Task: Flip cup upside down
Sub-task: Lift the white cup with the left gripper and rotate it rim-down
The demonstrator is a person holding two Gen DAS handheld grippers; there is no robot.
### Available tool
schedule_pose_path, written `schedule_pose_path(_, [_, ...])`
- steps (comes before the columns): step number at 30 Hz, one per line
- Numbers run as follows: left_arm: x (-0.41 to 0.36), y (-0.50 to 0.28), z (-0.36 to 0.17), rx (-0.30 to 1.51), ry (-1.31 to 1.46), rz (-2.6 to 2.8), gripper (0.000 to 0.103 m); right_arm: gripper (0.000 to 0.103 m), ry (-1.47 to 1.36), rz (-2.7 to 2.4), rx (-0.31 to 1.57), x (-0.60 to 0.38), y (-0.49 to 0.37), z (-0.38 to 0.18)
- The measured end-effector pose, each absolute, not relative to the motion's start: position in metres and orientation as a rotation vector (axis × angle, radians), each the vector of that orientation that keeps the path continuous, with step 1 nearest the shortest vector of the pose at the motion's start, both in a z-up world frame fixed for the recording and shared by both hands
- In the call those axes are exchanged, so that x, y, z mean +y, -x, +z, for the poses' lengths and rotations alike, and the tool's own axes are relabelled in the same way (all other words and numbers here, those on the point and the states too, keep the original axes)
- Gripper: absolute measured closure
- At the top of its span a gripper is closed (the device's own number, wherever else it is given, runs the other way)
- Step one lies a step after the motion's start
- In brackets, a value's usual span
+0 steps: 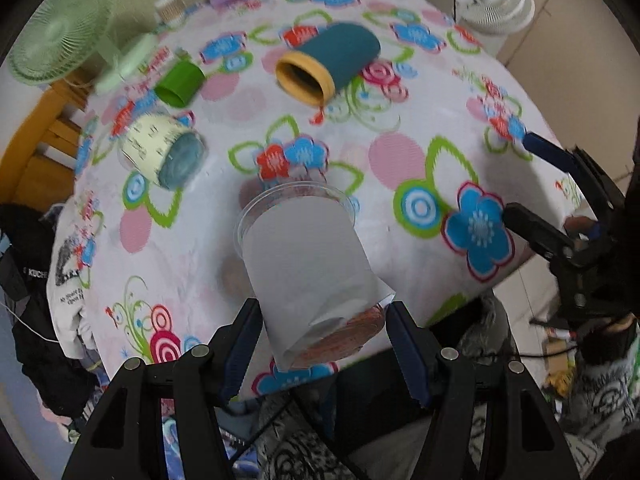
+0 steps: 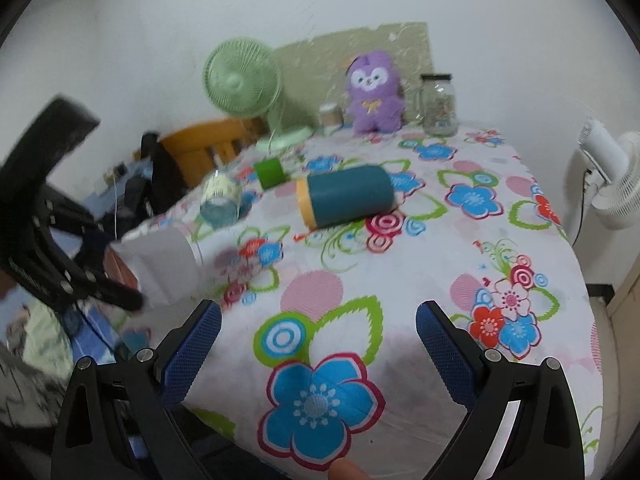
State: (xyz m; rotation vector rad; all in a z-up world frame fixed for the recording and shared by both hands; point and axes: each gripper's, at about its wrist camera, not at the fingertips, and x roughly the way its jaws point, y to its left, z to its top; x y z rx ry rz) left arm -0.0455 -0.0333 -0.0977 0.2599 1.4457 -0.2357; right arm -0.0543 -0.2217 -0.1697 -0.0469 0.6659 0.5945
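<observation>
Our left gripper [image 1: 324, 344] clamps the base of the clear cup [image 1: 304, 264] wrapped in white paper, tilted with its rim toward the tabletop [image 1: 400, 120] at its near edge. Our right gripper [image 2: 318, 344] has fingers spread apart, empty. Farther in, a teal cup [image 1: 332, 60] lies sideways mid-table.

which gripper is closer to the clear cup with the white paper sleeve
Left. The left gripper has the cup between its fingers at the base; the right gripper is open off to its side, apart.
</observation>
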Motion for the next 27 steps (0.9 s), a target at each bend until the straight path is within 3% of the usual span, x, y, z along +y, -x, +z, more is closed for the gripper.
schedule_pose_path(7, [-0.029,0.022,-0.116,1.612,-0.234,-0.246,0.037,0.004,0.14,0.645,0.702,-0.199,0.051,-0.181])
schedule_pose_path(27, [-0.014,-0.01,-0.121,1.555,-0.204,-0.222,0.027,0.004,0.201,0.636,0.72,-0.172,0.042,-0.182])
